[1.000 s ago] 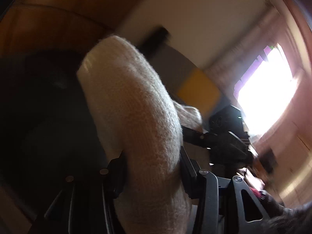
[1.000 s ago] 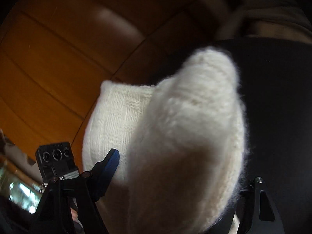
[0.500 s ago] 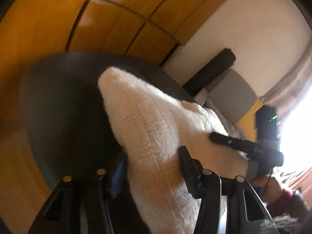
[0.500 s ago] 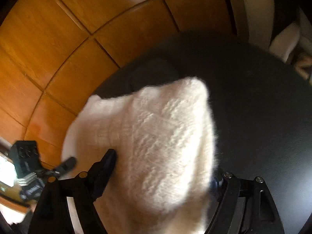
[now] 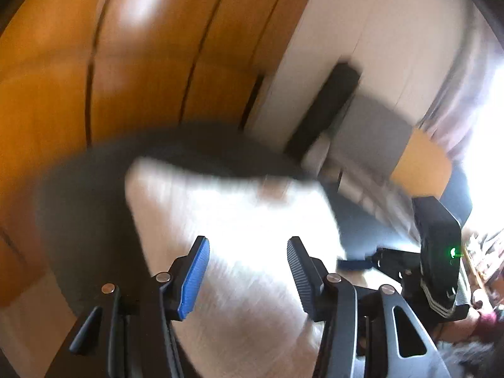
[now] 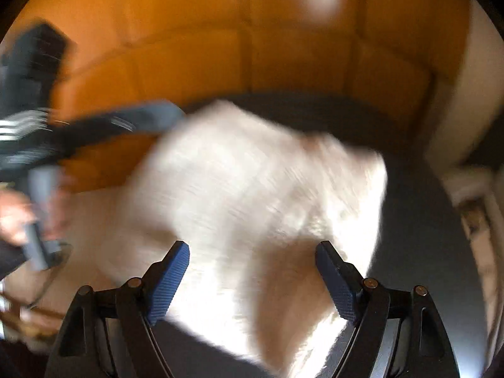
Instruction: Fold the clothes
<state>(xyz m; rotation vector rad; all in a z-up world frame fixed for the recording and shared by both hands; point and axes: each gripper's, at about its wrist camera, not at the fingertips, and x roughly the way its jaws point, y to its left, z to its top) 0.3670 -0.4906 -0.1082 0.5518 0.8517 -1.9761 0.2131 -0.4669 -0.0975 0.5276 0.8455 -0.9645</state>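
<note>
One white sweater [image 6: 252, 182], two grippers [image 5: 245, 271] [image 6: 252, 274] spread

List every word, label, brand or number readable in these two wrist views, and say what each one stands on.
None can be read. Both views are motion-blurred.
The white knitted garment shows no legible label.
The other gripper's black housing shows only a green light and white stripes, no text.

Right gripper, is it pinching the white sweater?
No, the right gripper is wide open, and the white sweater lies loose on the dark table.
</note>
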